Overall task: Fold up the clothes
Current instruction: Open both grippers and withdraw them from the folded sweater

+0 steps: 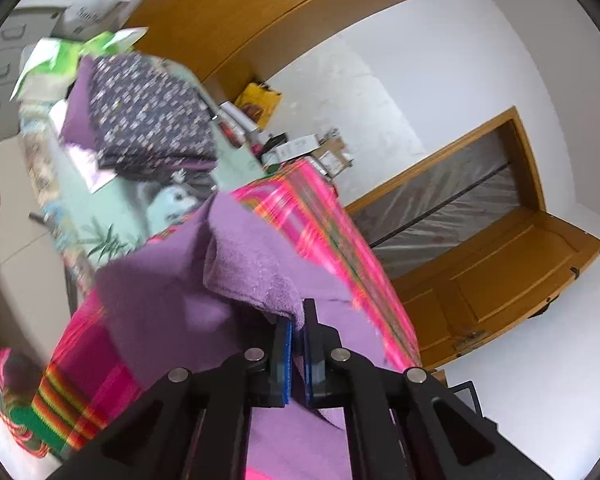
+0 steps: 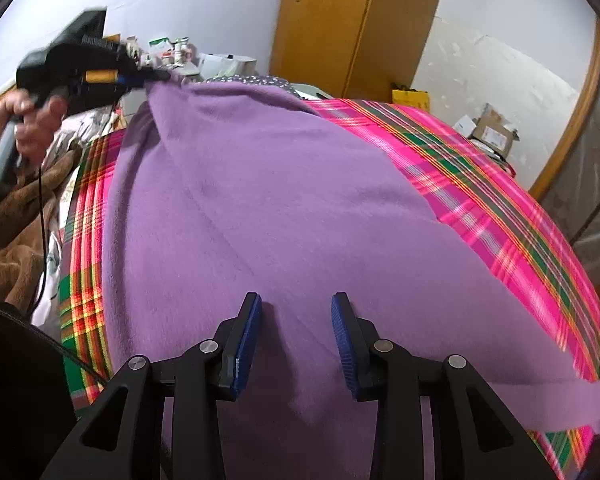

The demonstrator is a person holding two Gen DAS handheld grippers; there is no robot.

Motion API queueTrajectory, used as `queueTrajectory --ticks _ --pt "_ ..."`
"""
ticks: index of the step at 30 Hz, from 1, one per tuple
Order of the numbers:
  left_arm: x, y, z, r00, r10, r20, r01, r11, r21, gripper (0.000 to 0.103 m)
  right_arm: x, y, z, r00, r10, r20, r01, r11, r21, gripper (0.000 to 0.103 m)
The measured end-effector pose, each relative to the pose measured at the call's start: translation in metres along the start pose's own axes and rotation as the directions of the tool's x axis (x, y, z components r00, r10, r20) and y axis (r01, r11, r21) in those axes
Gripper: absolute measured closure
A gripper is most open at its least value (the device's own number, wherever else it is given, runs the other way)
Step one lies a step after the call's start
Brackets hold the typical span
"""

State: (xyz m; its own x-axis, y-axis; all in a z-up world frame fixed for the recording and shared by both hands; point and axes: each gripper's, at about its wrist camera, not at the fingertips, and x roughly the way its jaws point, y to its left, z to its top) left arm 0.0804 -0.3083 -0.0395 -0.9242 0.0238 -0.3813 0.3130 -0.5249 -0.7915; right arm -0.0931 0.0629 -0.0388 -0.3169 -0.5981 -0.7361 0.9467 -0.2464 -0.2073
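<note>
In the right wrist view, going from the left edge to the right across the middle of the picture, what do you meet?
Brown blanket → plaid bedcover's left strip → purple cloth → the plaid bedcover again → plastic-covered door.

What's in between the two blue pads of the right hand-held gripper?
Only the flat purple fleece cloth below; the right hand-held gripper is open, its blue pads pinching nothing, as its own wrist view shows.
</note>
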Motion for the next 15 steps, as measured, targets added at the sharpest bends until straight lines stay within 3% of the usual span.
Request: queueTrajectory --ticks 6,11,12,13,15 --pt "-0.003 -0.03 0.019 0.999 -0.042 0.014 0.041 0.998 0.049 0.099 0.007 0.009 0.007 0.999 -0.048 -0.004 0.047 0.997 -0.069 0.066" --pt "0.002 -0.042 0.029 0.999 -0.051 0.012 0.05 0.996 0.077 0.099 0.012 0.003 0.009 0.988 -0.155 0.004 0.155 0.985 -0.081 0.068" --pt "0.004 -0.043 0.031 0.999 -0.05 0.01 0.049 0.996 0.078 0.099 0.013 -0.001 0.009 0.985 -0.173 0.003 0.173 0.982 -0.071 0.074" --pt "0.006 -0.044 0.033 0.999 -0.048 0.007 0.047 0.996 0.078 0.099 0.013 -0.007 0.01 0.982 -0.188 0.001 0.188 0.981 -0.055 0.097" --pt "0.011 -0.045 0.038 0.999 -0.043 0.002 0.042 0.996 0.082 0.099 0.01 -0.018 0.012 0.979 -0.204 0.015 0.204 0.979 -0.016 0.101"
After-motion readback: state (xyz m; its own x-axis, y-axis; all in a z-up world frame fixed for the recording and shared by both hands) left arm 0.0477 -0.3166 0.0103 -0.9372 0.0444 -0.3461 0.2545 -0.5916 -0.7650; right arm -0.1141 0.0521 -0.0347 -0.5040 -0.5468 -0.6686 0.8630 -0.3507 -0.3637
